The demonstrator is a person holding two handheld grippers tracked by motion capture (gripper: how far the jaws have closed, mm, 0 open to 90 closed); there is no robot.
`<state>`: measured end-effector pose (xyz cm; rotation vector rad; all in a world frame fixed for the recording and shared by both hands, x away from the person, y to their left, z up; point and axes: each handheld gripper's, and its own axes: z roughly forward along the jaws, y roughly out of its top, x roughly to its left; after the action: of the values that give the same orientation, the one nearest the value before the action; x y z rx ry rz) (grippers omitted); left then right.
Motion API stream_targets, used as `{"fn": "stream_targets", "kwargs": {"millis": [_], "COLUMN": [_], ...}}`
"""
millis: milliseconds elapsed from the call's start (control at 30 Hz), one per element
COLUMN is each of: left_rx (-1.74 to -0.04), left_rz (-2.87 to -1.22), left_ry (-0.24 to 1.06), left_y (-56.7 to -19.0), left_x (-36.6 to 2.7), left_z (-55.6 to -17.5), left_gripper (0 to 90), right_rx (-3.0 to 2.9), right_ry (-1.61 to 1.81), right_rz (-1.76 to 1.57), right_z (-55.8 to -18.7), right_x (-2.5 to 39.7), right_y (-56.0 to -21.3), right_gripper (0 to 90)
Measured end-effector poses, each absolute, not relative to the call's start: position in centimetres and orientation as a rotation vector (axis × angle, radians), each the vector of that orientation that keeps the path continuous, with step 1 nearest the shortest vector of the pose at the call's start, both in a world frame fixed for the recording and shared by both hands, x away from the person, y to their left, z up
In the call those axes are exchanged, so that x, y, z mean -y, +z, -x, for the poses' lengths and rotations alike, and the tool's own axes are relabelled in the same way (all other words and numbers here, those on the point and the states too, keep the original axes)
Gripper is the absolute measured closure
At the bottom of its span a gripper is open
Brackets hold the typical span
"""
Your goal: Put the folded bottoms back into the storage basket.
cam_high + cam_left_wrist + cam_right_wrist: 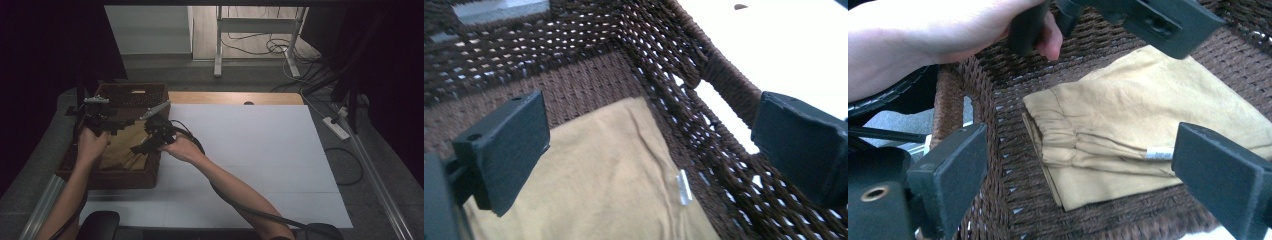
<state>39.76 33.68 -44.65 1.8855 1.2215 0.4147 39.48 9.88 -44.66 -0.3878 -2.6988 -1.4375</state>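
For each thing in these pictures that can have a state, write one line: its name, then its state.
Left tongs: open, empty, over the basket.
Right tongs: open, empty, above the cloth.
Tan cloth: folded, lying flat in the basket, ungripped.
Wicker basket: upright on the table, holding the cloth.

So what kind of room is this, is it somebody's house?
Probably not a house; it looks more like a lab or workshop. The table wears a plain white sheet, loose cables and a power strip lie on the floor, and a desk frame stands behind.
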Motion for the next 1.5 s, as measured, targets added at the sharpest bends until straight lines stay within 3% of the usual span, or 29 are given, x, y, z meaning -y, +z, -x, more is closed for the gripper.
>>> {"fn": "stream_targets", "kwargs": {"millis": [400, 1500], "left_rx": [-1.179, -1.192], "left_rz": [-1.932, -1.907], "left_ry": [0.423, 0.392], "left_y": [-44.8, -43.5], "left_x": [-32.8, -30.4], "left_z": [-38.2, -33.8], "left_gripper": [1.9, 0.0], "right_rx": [2.737, 2.752], "right_ry": [-1.402, -1.384], "right_rz": [0.451, 0.537], "right_z": [-39.4, -37.8], "right_x": [-7.4, 0.7], "right_y": [-45.2, -45.8], "right_gripper": [3.7, 3.2]}}
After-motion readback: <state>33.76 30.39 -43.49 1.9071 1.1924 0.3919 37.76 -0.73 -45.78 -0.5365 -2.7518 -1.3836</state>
